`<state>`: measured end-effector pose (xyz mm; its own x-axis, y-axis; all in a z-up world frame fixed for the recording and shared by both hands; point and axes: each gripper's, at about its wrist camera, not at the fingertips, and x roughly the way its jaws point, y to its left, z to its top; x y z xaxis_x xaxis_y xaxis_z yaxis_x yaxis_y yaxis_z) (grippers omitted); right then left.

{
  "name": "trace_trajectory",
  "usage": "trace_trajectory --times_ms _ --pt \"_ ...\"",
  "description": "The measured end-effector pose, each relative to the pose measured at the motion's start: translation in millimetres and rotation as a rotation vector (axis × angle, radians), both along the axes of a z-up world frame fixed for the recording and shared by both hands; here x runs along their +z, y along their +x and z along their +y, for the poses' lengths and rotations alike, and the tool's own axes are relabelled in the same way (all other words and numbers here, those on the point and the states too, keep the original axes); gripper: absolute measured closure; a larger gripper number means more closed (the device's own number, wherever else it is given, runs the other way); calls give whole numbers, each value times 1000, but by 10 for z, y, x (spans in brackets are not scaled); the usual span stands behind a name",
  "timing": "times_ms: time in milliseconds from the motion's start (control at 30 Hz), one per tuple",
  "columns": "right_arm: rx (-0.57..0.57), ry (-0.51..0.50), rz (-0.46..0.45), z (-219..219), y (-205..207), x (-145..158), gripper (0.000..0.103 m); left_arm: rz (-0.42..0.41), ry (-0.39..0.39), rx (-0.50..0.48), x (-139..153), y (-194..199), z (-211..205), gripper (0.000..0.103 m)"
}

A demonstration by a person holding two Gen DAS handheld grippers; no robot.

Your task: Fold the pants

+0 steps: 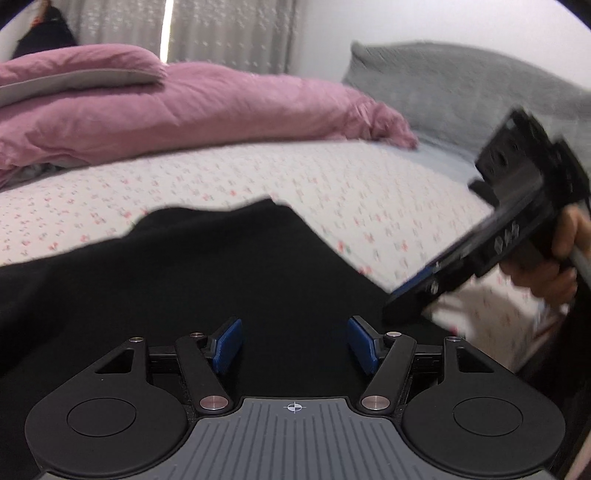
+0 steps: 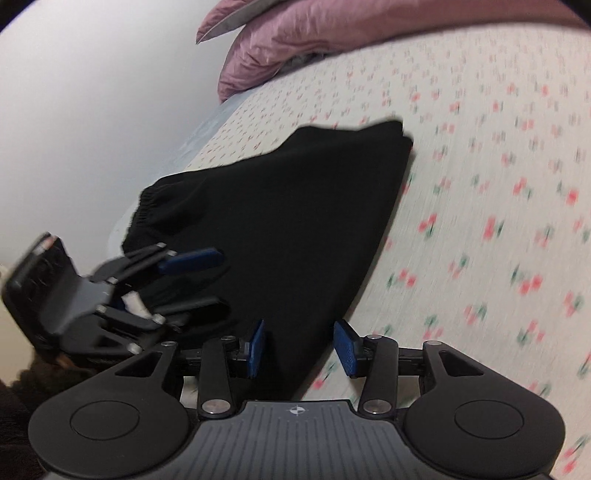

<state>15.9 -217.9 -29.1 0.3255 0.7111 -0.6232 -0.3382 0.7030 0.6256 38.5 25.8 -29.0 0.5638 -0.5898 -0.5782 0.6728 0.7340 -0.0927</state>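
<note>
Black pants [image 2: 280, 221] lie folded on the flowered bed sheet [image 2: 480, 184], with the elastic waistband [image 2: 147, 206] at the left end. In the left wrist view the pants [image 1: 184, 266] fill the lower middle. My left gripper [image 1: 295, 345] is open just above the dark cloth, with nothing pinched between its blue pads. It also shows from the side as the left gripper [image 2: 207, 282], jaws apart over the waistband end. My right gripper [image 2: 301, 349] is open over the pants' near right edge, pads clear of the cloth. A hand [image 1: 554, 266] holds it.
A pink duvet [image 1: 184, 107] is bunched along the far side of the bed, with a grey pillow [image 1: 461, 85] to its right. A curtain [image 1: 229, 33] hangs behind. Bare flowered sheet [image 1: 332, 192] lies between the pants and the duvet.
</note>
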Motion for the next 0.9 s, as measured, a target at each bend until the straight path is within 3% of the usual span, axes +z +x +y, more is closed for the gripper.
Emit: trace_trajectory --times_ms 133,300,433,600,700,800,900 --pt "-11 36 32 -4 -44 -25 59 -37 49 -31 -64 -122 -25 38" --pt "14 104 111 -3 19 -68 60 -11 -3 -59 -16 -161 43 38" --pt "5 150 166 14 75 -103 70 -33 -23 -107 24 -261 -3 38" --pt "-1 271 138 2 115 27 73 -58 -44 -173 56 -391 -98 32" --pt "-3 294 121 74 146 128 73 -83 -43 -198 66 -460 -190 30" --pt "3 304 115 188 200 183 73 -108 -24 -173 43 -485 -291 30" --pt "5 315 120 304 264 218 72 -118 34 -74 -16 -450 -427 30"
